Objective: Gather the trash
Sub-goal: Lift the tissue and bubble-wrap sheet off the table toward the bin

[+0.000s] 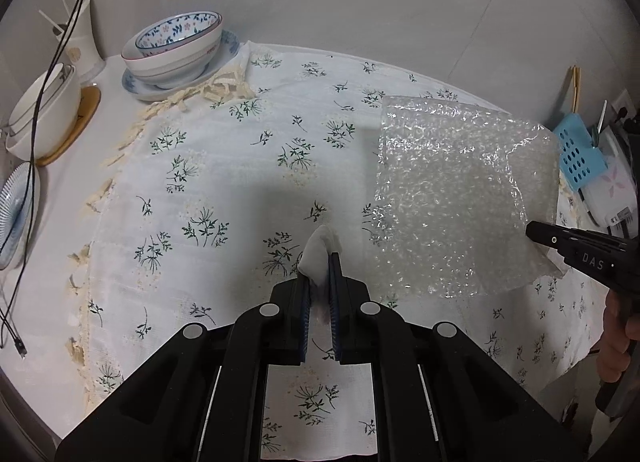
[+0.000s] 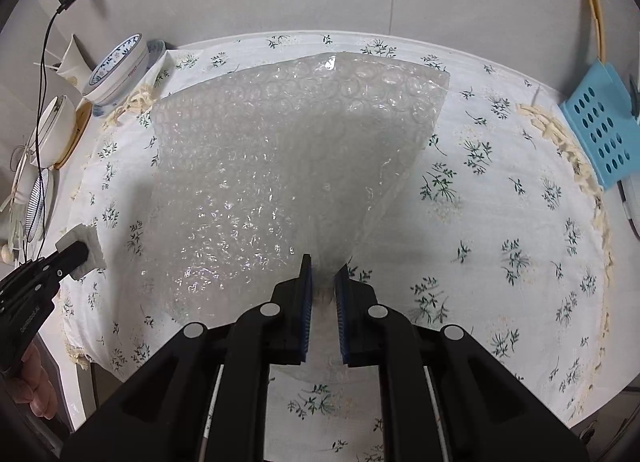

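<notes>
My left gripper (image 1: 320, 262) is shut on a crumpled white tissue (image 1: 318, 252), held above the floral tablecloth (image 1: 200, 182). The same tissue (image 2: 86, 248) shows at the left edge of the right wrist view, in the left gripper's black fingers. My right gripper (image 2: 323, 267) is shut on a corner of a clear bubble wrap sheet (image 2: 280, 150), which hangs lifted and fanned out over the cloth. In the left wrist view the bubble wrap (image 1: 460, 190) spreads at the right, with the right gripper's black finger (image 1: 538, 231) on its edge.
Stacked floral bowls on a plate (image 1: 176, 46), white bowls on a wooden coaster (image 1: 44, 110) and a striped plate (image 1: 16, 206) crowd the table's left end. A black cable (image 1: 52, 74) hangs there. A blue perforated basket (image 2: 600, 122) stands at the right. The wall is close behind.
</notes>
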